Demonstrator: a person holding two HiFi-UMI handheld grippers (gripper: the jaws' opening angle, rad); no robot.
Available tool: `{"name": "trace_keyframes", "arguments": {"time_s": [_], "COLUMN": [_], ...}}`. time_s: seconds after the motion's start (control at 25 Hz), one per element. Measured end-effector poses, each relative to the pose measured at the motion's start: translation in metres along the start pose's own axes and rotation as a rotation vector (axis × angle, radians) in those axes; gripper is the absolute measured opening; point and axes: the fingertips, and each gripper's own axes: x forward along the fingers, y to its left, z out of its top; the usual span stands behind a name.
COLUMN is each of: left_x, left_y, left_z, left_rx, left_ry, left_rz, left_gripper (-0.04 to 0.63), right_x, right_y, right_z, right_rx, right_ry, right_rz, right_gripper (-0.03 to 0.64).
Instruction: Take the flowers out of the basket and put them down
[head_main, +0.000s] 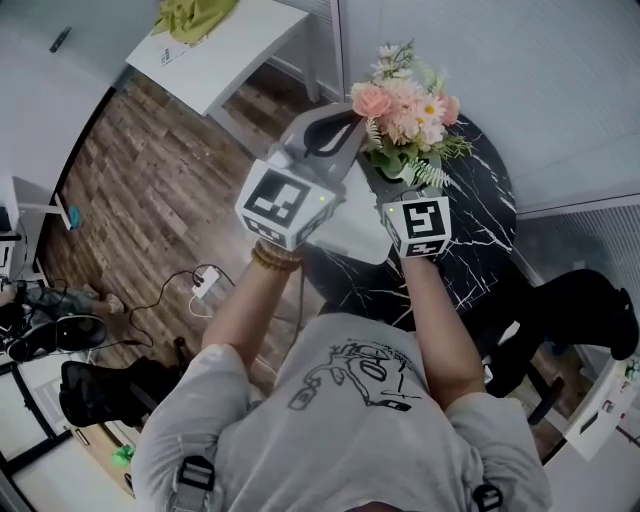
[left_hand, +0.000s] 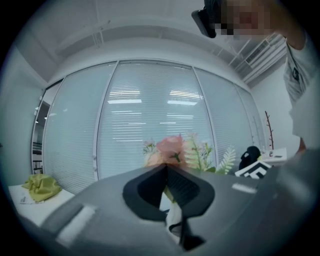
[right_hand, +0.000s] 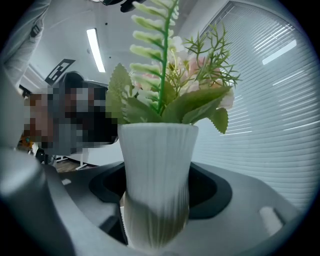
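Right tongs (right_hand: 157, 187): clamped on a white ribbed vase (right_hand: 157, 150), 1 pad on each flank. Vase upright, narrowing toward its base. The flowers (right_hand: 170, 95) stand in it: fern fronds, broad green leaves, pale pink blooms behind.

Head view: the flowers (head_main: 405, 105) sit just ahead of the right tongs (head_main: 400, 185), over the left part of a round dark marbled worktop (head_main: 480, 215). Vase mostly hidden under foliage here. Cannot tell whether its base touches the worktop.

Left tongs (left_hand: 166, 167): tips closed together, nothing seen pinched at the tips. A white patch shows through the gap lower down; cannot identify it. The pink blooms (left_hand: 172, 147) show just beyond the tips.

Head view: left tongs (head_main: 350, 125) just beside the flowers, on their left, tips near the blooms.

Background: white table (head_main: 230, 50) at upper left, well apart, with a green cloth (head_main: 190, 15) on it. Wood-plank floor (head_main: 150, 180) below.
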Motion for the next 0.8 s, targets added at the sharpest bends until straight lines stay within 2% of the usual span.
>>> {"name": "trace_keyframes", "arguments": {"time_s": [0.24, 0.52, 0.8], "left_x": [0.028, 0.059, 0.089], "left_y": [-0.035, -0.102, -0.163], "left_z": [0.007, -0.01, -0.009], "left_rx": [-0.007, -0.003, -0.017], "left_ry": [-0.015, -0.03, -0.033], "left_rz": [-0.079, -0.166, -0.253], "left_gripper": [0.003, 0.003, 0.003], "right_x": [-0.033, -0.093, -0.154], "right_y": [-0.029, -0.066, -0.102], "right_z": [-0.001, -0.031, -0.039], "right_rx": [0.003, 0.002, 0.001], "right_ry": [0.006, 0.008, 0.026], "right_rz": [-0.072, -0.162, -0.252], "right_gripper": [0.35, 0.35, 0.35]}}
